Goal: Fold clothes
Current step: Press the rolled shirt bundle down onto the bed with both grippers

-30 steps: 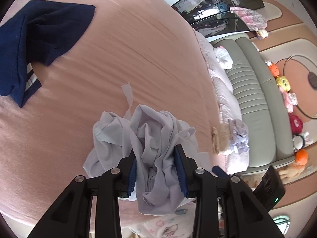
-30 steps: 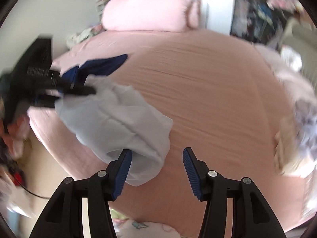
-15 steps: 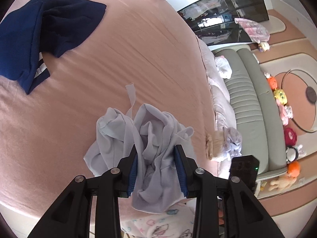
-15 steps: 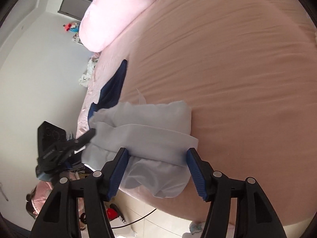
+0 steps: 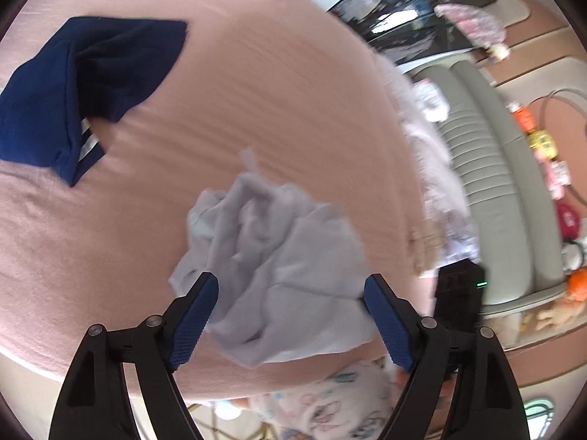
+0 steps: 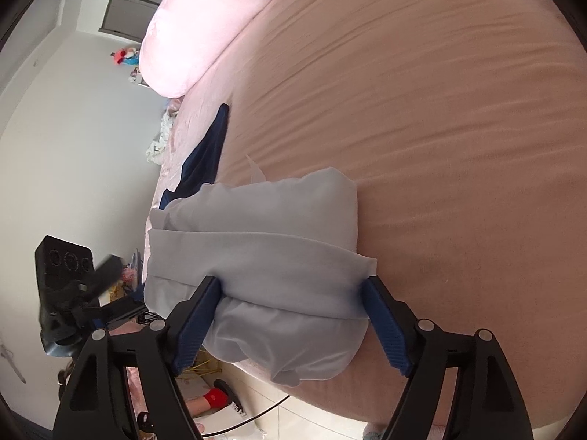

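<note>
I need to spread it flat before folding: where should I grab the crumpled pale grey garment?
Probably the pale grey garment by its straight folded edge, near the bed's front edge, coming from the bedside. That edge is the only clean line; the rest is bunched.

No legible text, label, brand, number or sign anywhere in either wrist view; prints on fabrics too blurred to read.

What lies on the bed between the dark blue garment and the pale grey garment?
Only bare pink sheet lies between the dark blue garment and the pale grey garment. The left wrist view shows this best.
</note>
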